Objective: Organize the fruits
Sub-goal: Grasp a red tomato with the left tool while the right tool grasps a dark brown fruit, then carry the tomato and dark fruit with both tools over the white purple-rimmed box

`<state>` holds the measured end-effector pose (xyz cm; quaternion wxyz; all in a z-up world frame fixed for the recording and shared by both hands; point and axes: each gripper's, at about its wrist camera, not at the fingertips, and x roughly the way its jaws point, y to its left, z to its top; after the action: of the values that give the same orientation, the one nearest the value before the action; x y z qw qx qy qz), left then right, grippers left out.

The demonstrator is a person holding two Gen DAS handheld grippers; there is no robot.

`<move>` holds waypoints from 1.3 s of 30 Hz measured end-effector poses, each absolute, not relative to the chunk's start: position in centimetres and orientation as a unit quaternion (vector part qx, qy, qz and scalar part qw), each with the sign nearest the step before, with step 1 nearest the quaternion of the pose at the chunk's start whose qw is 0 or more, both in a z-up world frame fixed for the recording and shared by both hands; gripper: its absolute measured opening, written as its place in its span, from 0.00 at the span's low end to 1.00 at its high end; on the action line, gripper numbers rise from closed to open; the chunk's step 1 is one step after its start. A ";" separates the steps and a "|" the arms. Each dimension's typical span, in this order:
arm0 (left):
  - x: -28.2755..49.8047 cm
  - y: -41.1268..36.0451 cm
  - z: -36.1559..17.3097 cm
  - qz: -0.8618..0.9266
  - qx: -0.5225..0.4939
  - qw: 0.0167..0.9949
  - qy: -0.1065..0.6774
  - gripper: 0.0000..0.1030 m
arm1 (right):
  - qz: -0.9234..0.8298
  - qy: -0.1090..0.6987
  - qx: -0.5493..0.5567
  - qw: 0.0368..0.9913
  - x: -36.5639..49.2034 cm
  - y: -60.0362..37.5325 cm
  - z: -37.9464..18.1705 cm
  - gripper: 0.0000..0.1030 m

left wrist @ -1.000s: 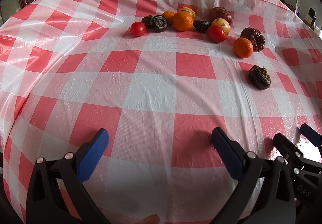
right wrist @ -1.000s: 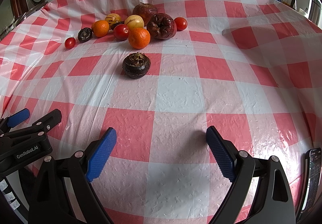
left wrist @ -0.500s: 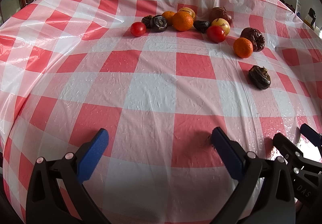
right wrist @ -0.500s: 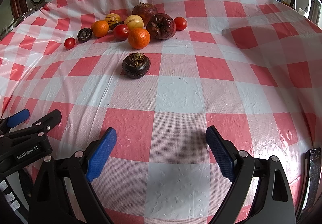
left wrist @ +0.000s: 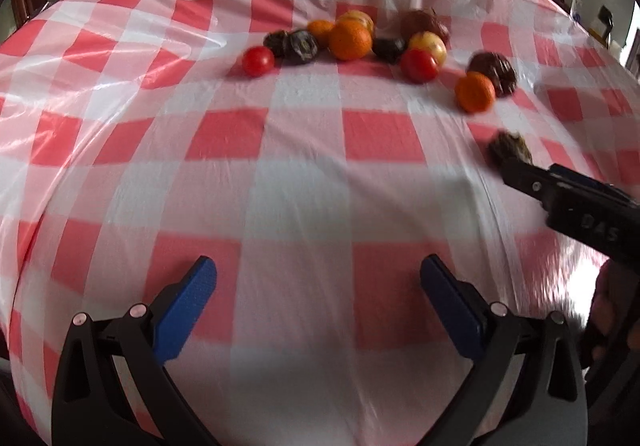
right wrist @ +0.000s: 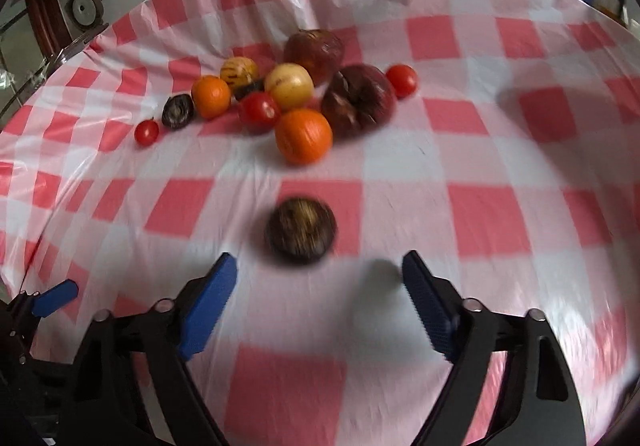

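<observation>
A lone dark round fruit (right wrist: pixel 301 230) lies on the red-and-white checked cloth, just ahead of my open right gripper (right wrist: pixel 316 278); it also shows in the left wrist view (left wrist: pixel 512 147), partly behind that gripper's finger. Beyond it sits a cluster of fruit: an orange (right wrist: pixel 303 135), a large dark red fruit (right wrist: pixel 358 99), tomatoes (right wrist: pixel 259 110), a yellow fruit (right wrist: pixel 289 85). My left gripper (left wrist: pixel 318 286) is open and empty over bare cloth, far from the cluster (left wrist: pixel 350 39).
The round table's edge (right wrist: pixel 48 65) curves away at left and back. A dark fruit (right wrist: pixel 178 111) and a small tomato (right wrist: pixel 146 131) lie at the cluster's left end. Furniture stands beyond the table.
My right gripper has moved forward toward the lone dark fruit, which now sits just ahead of its fingers. My left gripper has shifted slightly forward. Both views are motion-blurred.
</observation>
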<state>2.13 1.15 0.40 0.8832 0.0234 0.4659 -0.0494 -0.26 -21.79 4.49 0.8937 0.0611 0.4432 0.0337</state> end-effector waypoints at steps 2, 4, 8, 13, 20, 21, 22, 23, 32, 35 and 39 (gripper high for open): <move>3.2 1.1 0.6 -0.050 0.023 0.887 0.458 0.99 | 0.038 0.444 0.048 0.894 1.0 -21.3 4.4 0.68; 4.5 0.6 0.8 -0.068 0.024 0.888 0.455 0.99 | 0.033 0.445 0.030 0.894 1.9 -21.0 4.3 0.63; 6.6 -0.6 1.1 -0.090 0.020 0.889 0.448 0.99 | 0.035 0.447 -0.014 0.894 3.0 -20.6 3.9 0.53; 9.3 0.3 1.1 -0.067 0.007 0.890 0.450 0.99 | 0.057 0.439 -0.046 0.895 2.4 -20.6 3.9 0.37; 15.9 4.8 0.7 -0.015 -0.047 0.887 0.459 0.87 | 0.052 0.438 -0.032 0.897 2.0 -20.4 3.9 0.36; 16.8 4.9 0.6 -0.013 -0.046 0.888 0.458 0.84 | 0.053 0.438 -0.026 0.897 2.1 -20.5 3.9 0.36; 17.5 5.0 0.6 -0.010 -0.043 0.888 0.457 0.83 | 0.056 0.438 -0.019 0.897 2.1 -20.7 3.8 0.36; 18.0 4.9 0.6 -0.007 -0.040 0.889 0.456 0.81 | 0.058 0.438 -0.013 0.897 2.0 -20.9 3.8 0.36; 20.0 3.9 0.4 -0.005 0.031 0.899 0.437 0.30 | 0.065 0.437 -0.004 0.897 2.0 -21.0 3.6 0.37; 19.0 4.3 0.4 -0.019 0.019 0.904 0.427 0.30 | 0.068 0.435 0.003 0.898 1.9 -21.2 3.5 0.37; 17.4 4.7 1.1 -0.021 0.017 0.916 0.400 0.30 | 0.072 0.435 0.011 0.898 1.9 -21.5 3.5 0.37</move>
<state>17.42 4.66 1.08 0.9161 0.0166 0.4000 -0.0212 1.93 -21.46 3.48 0.8976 0.0115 0.4348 0.0721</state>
